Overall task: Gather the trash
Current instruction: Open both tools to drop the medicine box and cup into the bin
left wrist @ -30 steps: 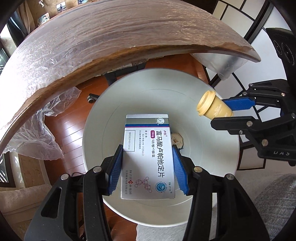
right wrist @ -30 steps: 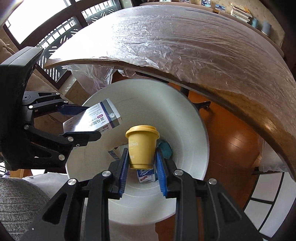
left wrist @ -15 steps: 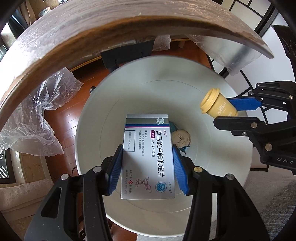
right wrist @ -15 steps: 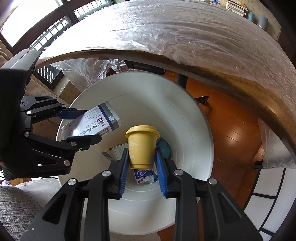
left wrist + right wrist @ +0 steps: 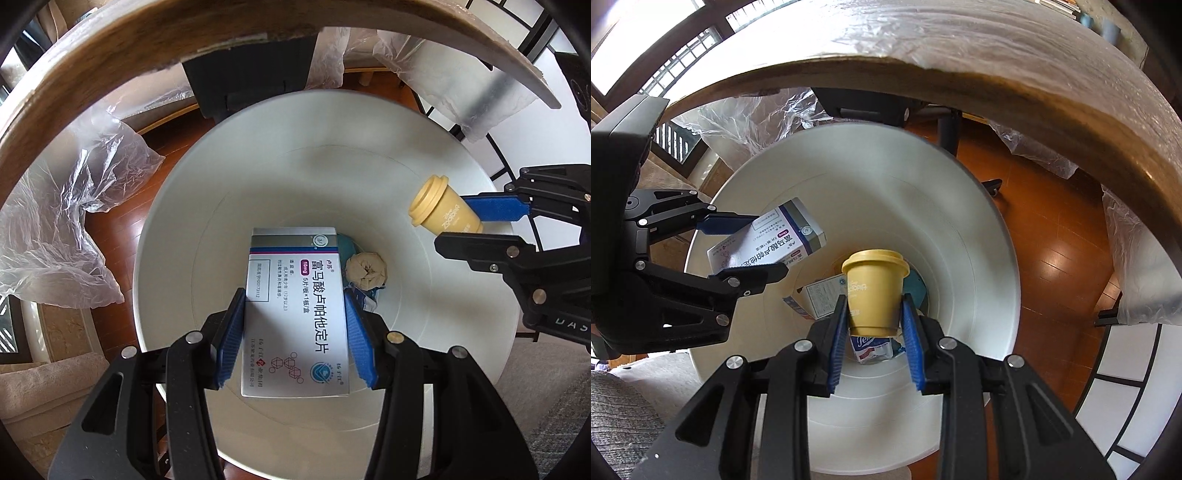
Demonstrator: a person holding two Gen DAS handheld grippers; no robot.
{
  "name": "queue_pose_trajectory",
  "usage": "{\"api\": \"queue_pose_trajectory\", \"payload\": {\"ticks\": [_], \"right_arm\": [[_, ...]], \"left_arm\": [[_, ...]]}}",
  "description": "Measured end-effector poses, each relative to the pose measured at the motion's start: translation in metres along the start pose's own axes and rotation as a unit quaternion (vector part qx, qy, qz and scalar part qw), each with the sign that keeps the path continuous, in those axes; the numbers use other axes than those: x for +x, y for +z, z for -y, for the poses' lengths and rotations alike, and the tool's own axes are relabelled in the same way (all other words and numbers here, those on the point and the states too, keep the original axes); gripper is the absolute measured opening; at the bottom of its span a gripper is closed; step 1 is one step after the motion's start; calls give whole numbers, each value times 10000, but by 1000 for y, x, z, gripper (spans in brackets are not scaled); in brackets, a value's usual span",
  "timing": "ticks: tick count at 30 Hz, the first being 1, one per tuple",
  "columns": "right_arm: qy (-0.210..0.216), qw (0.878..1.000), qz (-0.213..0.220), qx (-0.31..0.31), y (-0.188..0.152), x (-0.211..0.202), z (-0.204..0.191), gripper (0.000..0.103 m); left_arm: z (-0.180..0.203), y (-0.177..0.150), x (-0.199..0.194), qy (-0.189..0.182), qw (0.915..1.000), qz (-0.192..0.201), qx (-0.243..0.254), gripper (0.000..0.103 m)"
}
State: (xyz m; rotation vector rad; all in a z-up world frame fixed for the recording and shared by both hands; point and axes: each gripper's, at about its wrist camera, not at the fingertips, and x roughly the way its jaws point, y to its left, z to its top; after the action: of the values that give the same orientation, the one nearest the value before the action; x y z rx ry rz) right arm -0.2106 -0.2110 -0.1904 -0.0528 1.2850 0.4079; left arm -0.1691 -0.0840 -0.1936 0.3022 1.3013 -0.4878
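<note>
Holding over white bin (image 5: 177, 229): left gripper (image 5: 295, 332) fingers pinching medicine box (image 5: 295, 314); right gripper (image 5: 874, 341) fingers pinching yellow lidded cup (image 5: 874, 291). Risk on release: cup near the rim, possibly glancing off onto the wooden floor (image 5: 1056, 236).

Daylight pours in from the latticed windows (image 5: 665, 48), blown out to plain white. It lays a bright glare across the clear plastic sheet over the curved wooden table (image 5: 960, 55) and a soft sheen inside the round white plastic bin (image 5: 461, 295). Shadows are faint. Fisheye bending bows the table edge, and both views darken to black at the corners. The centre stays sharp.
</note>
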Motion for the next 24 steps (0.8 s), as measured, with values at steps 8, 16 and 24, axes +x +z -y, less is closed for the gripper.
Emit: {"api": "queue_pose_trajectory", "payload": {"ticks": [8, 16, 24], "right_arm": [[-9, 10000, -86, 7, 3, 10, -3, 29], [-6, 9999, -135, 38, 4, 17, 1, 29], [-92, 9998, -159, 64, 4, 20, 2, 49]], "left_arm": [[3, 2, 5, 6, 10000, -50, 48, 52], [2, 3, 11, 22, 9999, -109, 78, 52], [3, 2, 14, -18, 9998, -149, 130, 58]]}}
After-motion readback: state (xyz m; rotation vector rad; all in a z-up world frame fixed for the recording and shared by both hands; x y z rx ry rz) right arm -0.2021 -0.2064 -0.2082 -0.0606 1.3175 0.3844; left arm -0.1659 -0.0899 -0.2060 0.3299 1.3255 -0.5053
